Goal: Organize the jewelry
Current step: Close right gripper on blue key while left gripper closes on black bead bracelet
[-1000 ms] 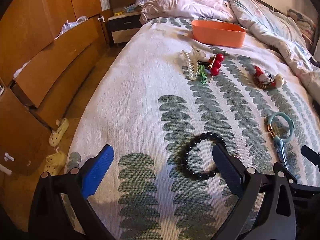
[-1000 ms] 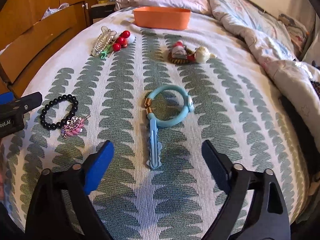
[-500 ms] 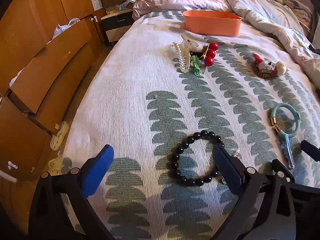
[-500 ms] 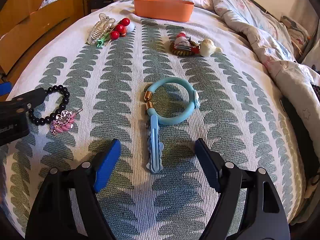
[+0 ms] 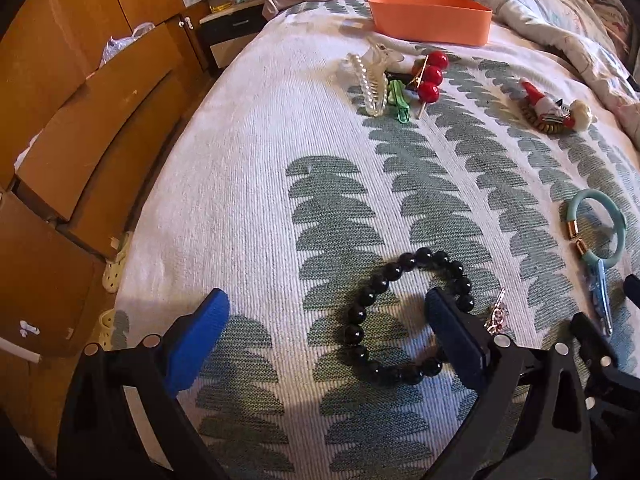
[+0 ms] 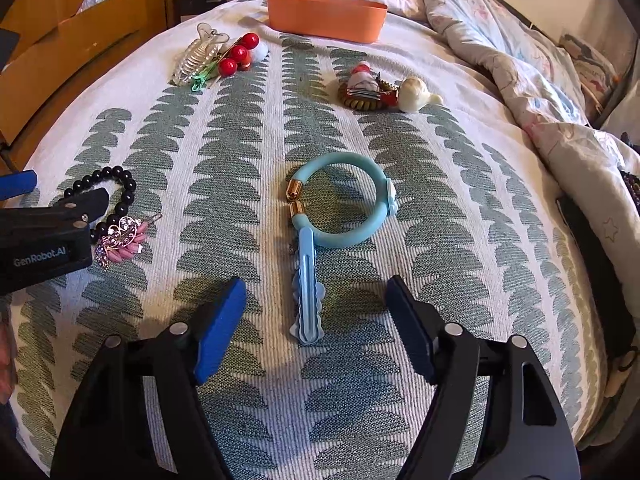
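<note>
Jaws on the left gripper [image 5: 326, 332] stand wide apart, angled down at the bed [image 5: 248, 184], with most of the black bead bracelet [image 5: 404, 316] lying between the blue pads; the right-hand pad sits over the far side of the ring, and I cannot tell from here whether it touches the beads. Nothing is gripped. Just beside the bracelet lies a pink jewelled brooch [image 6: 120, 240], partly hidden behind the left gripper's body in the right wrist view.

On the right gripper [image 6: 316, 318] the jaws are closing, yet remain well open, with the lower end of a light blue hair clip [image 6: 307, 288] lying flat between them and clear of both pads. The clip's upper end touches a light blue bangle [image 6: 348, 204] with gold end caps.

Farther up the leaf-patterned bedspread sits a cluster: a pearl claw clip [image 5: 370, 80], a small green clip [image 5: 398, 98] and a red berry hairpin [image 5: 430, 76], all close together. To the right of these lie a Santa-figure clip [image 6: 366, 86] and a cream shell-shaped piece [image 6: 416, 88], touching. An orange bin [image 6: 326, 16] stands at the far end of the spread, near the crumpled duvet [image 6: 500, 40].
</note>
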A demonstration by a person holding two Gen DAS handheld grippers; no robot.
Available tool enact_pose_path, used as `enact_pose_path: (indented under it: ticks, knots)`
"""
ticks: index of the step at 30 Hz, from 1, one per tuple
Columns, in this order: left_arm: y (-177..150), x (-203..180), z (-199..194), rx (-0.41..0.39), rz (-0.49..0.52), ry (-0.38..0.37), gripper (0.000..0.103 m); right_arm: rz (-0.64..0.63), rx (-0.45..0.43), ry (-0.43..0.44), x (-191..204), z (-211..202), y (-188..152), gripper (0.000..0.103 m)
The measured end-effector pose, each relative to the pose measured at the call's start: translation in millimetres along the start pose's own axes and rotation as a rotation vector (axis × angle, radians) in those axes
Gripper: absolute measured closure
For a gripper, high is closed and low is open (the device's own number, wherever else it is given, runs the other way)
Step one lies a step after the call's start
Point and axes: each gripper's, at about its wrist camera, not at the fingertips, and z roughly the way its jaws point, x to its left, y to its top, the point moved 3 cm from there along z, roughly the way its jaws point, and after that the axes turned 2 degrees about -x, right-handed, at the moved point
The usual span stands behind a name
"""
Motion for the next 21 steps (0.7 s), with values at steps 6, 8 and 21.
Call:
enact_pose_path:
  ticks: [6, 8, 21]
  knots:
    - [1.1, -1.5, 0.7, -0.005, 0.013, 0.010, 0.009, 0.002, -0.005, -0.025, -3.8, -1.7, 0.3, 0.051]
    - [1.2, -3.7, 0.6, -0.012, 0.026, 0.019, 0.013, -0.008, -0.008, -0.033, -2.9, -1.8, 0.2, 0.056]
    - [1.9, -4.4, -1.7, -0.026, 0.025, -0.011, 0.045, 0.013, 0.004, -0.006, -6.1, -1.9, -1.6, 0.084]
